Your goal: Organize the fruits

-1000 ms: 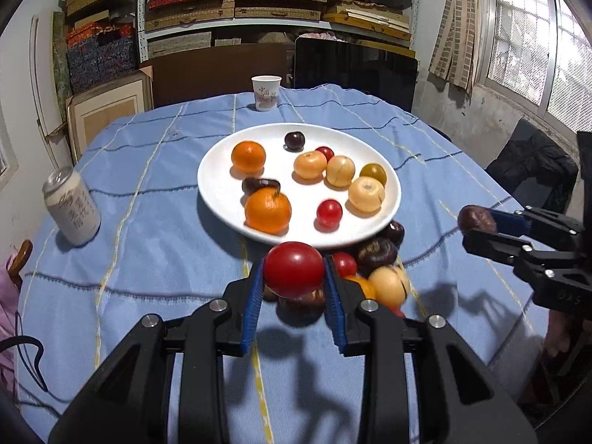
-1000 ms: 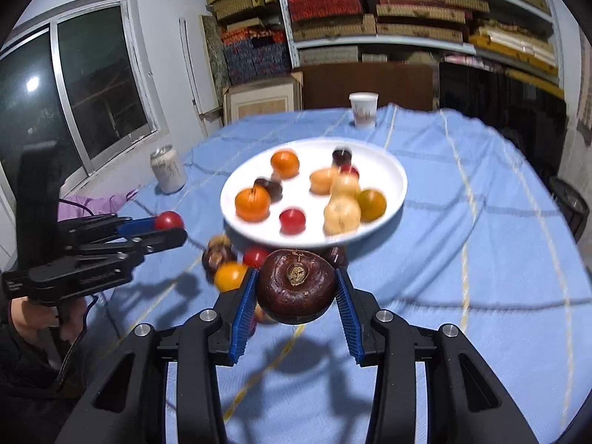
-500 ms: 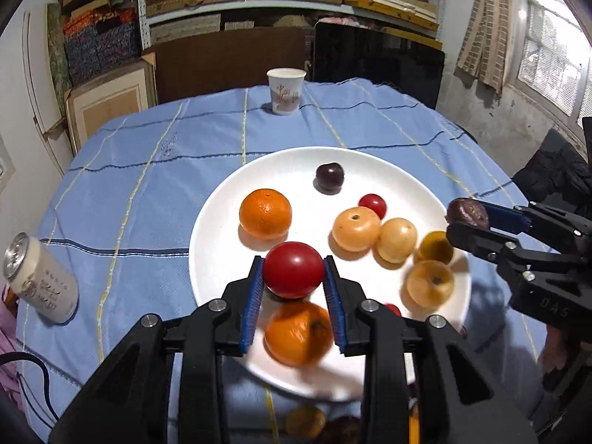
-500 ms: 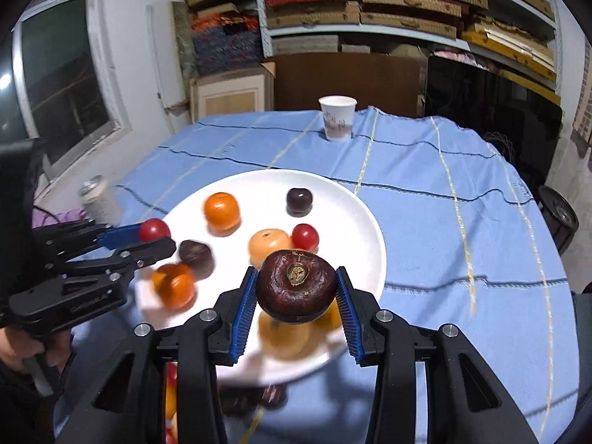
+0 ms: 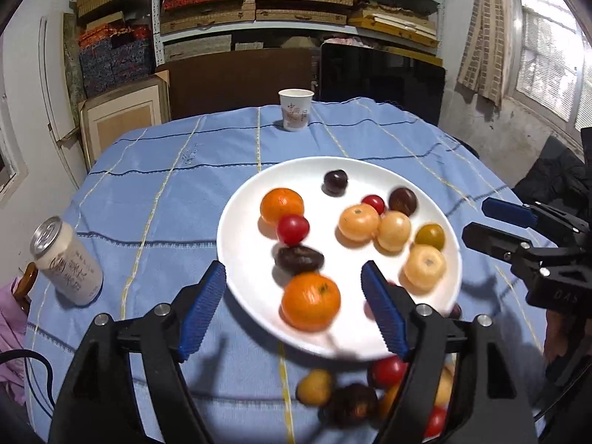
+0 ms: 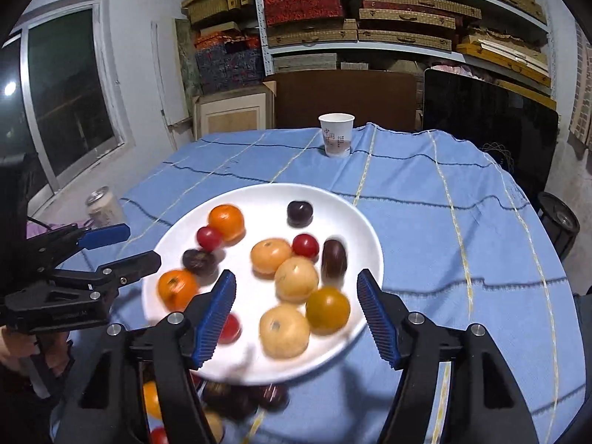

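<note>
A white plate [image 5: 240,255] [image 6: 259,203] on the blue tablecloth holds several fruits. My left gripper [image 5: 294,310] hovers over its near edge, jaws opening, nothing gripped. The red tomato [image 5: 293,228] [image 6: 209,237] lies free on the plate beside an orange [image 5: 282,205]. My right gripper [image 6: 296,314] is above the plate's near side, jaws opening and empty. A dark brown fruit [image 6: 334,259] [image 5: 402,199] rests on the plate ahead of it. Each gripper shows in the other's view: the right gripper [image 5: 481,222], the left gripper [image 6: 122,246].
Several loose fruits [image 5: 351,396] [image 6: 229,403] lie on the cloth just before the plate. A drink can [image 5: 66,262] [image 6: 101,207] stands at the left, a paper cup [image 5: 295,109] [image 6: 336,135] at the far table edge. Shelves with boxes fill the back wall.
Both grippers moved forward from the loose fruit pile to over the plate, then opened. The red tomato left the left jaws and the dark brown fruit left the right jaws; both now lie on the plate.
</note>
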Tool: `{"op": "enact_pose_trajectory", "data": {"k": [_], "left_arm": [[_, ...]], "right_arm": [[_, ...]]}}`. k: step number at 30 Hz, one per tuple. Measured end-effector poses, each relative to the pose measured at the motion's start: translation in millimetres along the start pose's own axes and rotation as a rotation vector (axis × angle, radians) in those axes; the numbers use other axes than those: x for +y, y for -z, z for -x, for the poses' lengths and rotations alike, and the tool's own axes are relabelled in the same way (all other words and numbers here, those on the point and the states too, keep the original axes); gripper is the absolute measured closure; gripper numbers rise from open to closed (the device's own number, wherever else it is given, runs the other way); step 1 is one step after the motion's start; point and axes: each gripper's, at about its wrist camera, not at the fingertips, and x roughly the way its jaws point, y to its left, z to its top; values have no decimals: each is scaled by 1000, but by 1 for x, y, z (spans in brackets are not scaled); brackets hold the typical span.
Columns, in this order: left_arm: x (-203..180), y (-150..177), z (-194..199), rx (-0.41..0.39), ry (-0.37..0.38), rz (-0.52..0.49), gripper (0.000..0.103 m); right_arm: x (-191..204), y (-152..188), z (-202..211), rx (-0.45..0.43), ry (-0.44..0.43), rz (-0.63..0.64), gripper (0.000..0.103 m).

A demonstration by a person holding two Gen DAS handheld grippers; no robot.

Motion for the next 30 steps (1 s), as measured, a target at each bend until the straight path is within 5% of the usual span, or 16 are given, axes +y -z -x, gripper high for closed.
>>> {"op": "enact_pose_trajectory", "data": {"k": [7,16,19,24,30], "left_arm": [[-11,56,27,42,71,-25,24],[-34,92,34,82,68,-64,24],[-43,98,38,87,88,-86,28],[-50,104,31,110,56,-115,56],[-33,98,19,154,26,-39,67]], "right_arm": [[7,61,30,45,-99,-80,31],[4,94,35,49,-131,-169,31],[-1,97,34,55,-134,-191,31],[4,99,36,49,-135,-165,31],[5,100,40,44,-146,-153,31]]}}
